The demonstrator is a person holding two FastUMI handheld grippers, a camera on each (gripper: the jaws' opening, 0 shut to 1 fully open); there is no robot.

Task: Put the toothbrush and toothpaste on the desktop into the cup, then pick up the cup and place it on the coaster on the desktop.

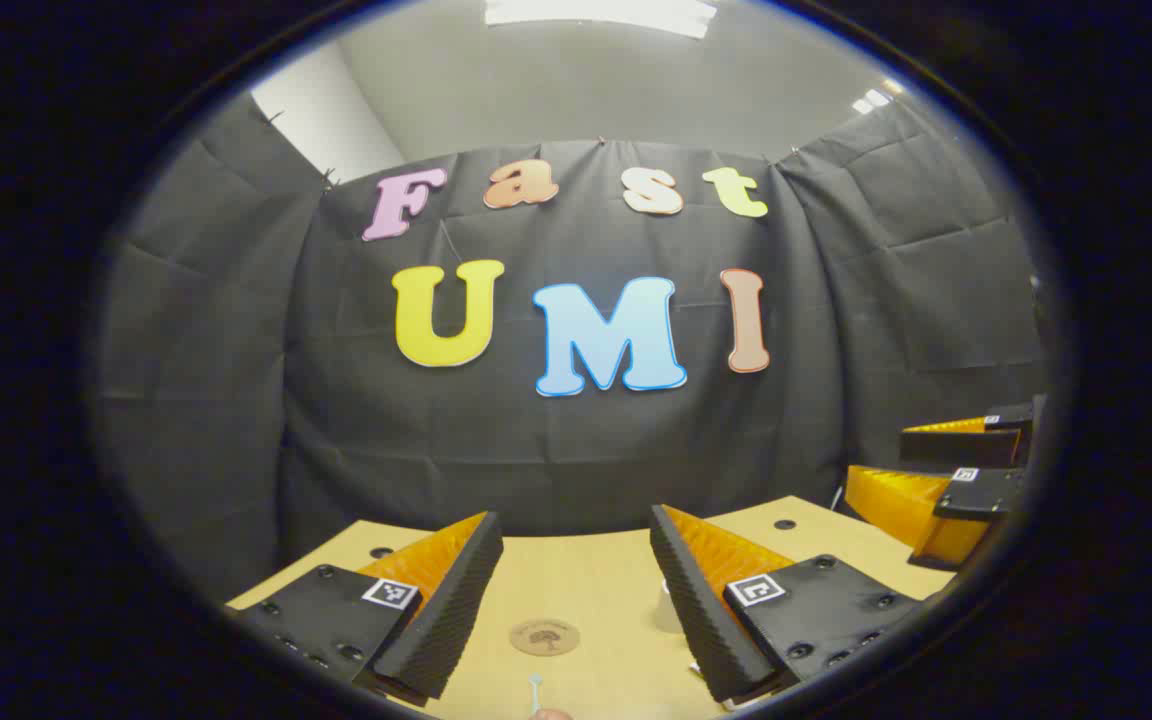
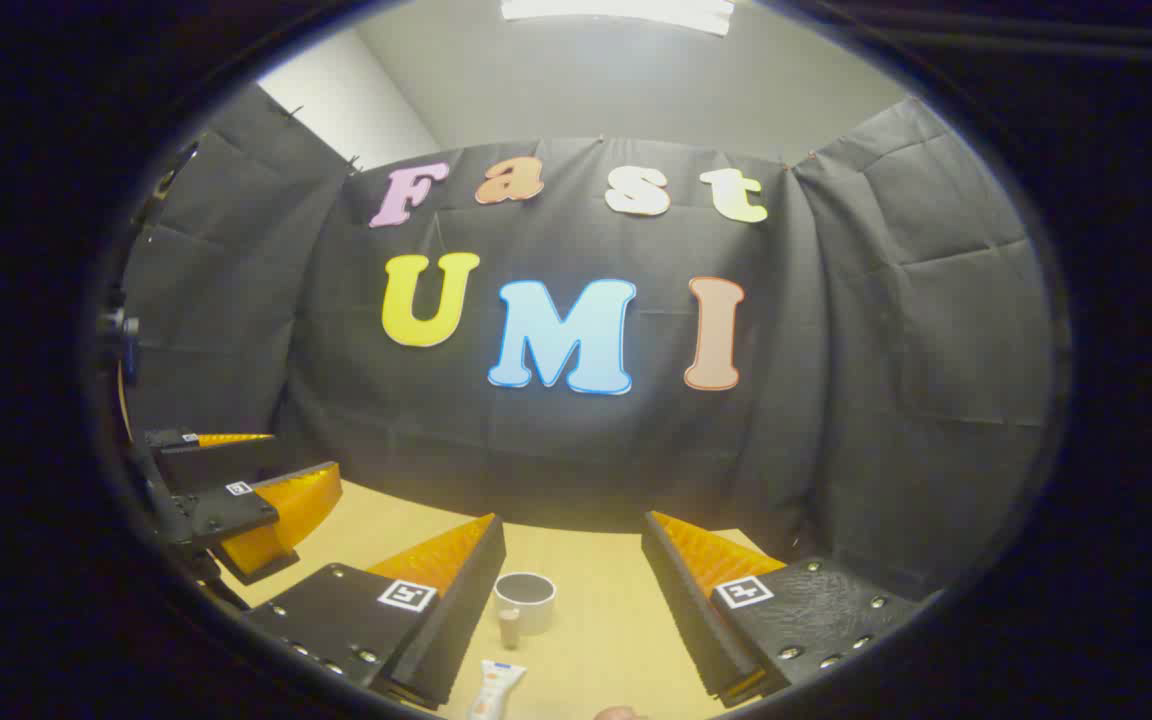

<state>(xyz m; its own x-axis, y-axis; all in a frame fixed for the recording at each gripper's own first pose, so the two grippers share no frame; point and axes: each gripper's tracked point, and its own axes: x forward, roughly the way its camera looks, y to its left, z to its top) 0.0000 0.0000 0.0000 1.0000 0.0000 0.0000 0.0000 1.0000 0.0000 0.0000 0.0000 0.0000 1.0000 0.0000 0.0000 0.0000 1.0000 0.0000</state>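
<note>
Cup [image 2: 524,600] upright between spread tongs [image 2: 573,600]

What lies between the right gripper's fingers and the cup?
Bare desktop mostly; the toothpaste lies just short of the cup, in the right gripper view.

My desk [image 2: 596,640] shows a smooth, pale wood-look top with a soft sheen. The coaster [image 1: 544,637] looks like matt cork or wood. The cup [image 2: 524,602] is smooth and matt outside, the toothpaste [image 2: 496,690] tube glossy plastic. My gripper fingers [image 1: 441,610] carry ribbed, rough-looking matt pads. Creased matt cloth [image 2: 886,400] hangs behind.
</note>
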